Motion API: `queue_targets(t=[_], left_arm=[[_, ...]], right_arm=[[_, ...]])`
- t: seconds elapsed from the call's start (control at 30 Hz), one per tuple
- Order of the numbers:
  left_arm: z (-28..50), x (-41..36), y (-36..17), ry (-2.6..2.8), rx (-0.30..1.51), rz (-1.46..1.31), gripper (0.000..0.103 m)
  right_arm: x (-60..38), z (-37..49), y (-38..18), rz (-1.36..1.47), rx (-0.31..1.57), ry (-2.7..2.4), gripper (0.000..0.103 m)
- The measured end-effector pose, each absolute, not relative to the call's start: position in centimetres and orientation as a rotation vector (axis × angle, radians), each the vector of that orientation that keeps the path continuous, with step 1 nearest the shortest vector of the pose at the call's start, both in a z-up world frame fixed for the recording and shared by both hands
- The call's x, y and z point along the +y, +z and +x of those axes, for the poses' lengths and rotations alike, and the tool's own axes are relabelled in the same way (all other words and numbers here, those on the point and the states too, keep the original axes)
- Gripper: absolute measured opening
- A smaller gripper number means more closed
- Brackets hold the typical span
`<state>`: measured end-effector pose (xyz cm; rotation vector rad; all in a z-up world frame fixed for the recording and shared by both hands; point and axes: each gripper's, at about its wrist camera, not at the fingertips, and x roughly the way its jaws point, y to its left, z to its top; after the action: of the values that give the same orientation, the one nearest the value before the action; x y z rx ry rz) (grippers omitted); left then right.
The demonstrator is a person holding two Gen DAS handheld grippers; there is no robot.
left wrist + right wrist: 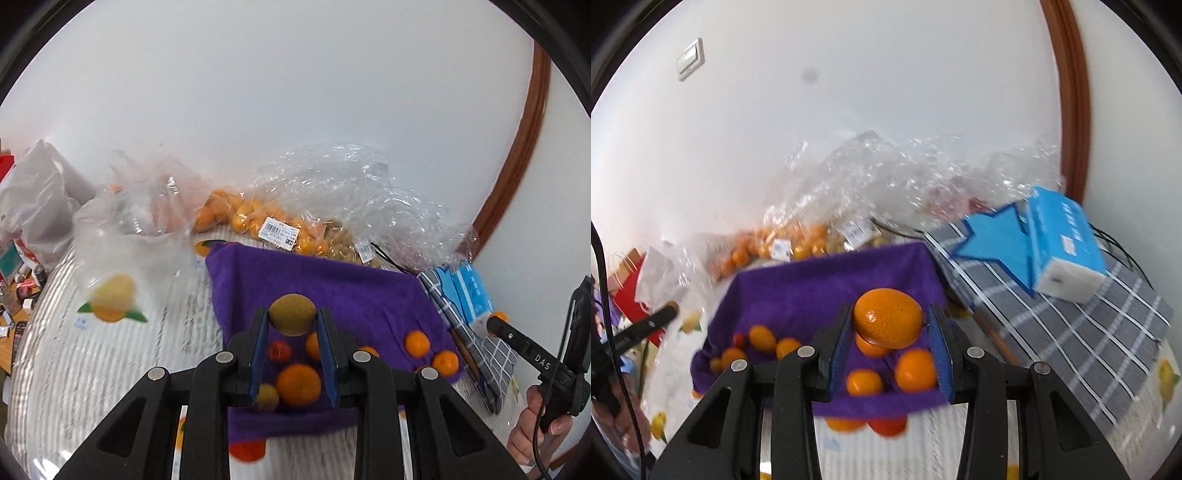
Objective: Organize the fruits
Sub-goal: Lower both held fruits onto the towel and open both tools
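Note:
My left gripper (291, 319) is shut on a brown-green kiwi (292, 314) and holds it above the purple cloth (332, 288). On the cloth below lie a big orange (298, 384), a small red fruit (279, 350), a pale green fruit (266, 397) and small oranges (417, 343). My right gripper (888, 325) is shut on a large orange (887, 318) above the same purple cloth (820, 291), where several small oranges (916, 370) lie. The right gripper also shows at the right edge of the left wrist view (496, 323).
Clear plastic bags of small oranges (251, 218) and crumpled wrap (351, 184) lie by the wall. A white bag with a citrus print (122, 251) is at left. A blue tissue pack (1067, 243) sits on a grey checked cloth (1071, 314) at right. A brown door frame (1071, 92) stands behind.

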<state>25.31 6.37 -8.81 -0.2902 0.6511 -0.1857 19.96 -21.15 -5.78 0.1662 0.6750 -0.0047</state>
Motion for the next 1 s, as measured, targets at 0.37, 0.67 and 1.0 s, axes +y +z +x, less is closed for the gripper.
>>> queue_targets(t=[0.37,0.67,1.0], left_arm=[[28.7,2.8,-14.4,-0.234,0.718,-0.294,0.025],[28.5,1.9,-15.3,-0.276,0.724,-0.264,0.025],[28.5,1.2,-16.0,-0.272,0.739,-0.223,0.026]], right_arm=[[-19.6,23.8,-12.4,0.159,0.805,0.071,0.04],[-17.9,23.7,-13.2,0.121,0.801,0.14,0.04],[-17.7,24.0,-14.0,0.098,0.813,0.124,0.04]])
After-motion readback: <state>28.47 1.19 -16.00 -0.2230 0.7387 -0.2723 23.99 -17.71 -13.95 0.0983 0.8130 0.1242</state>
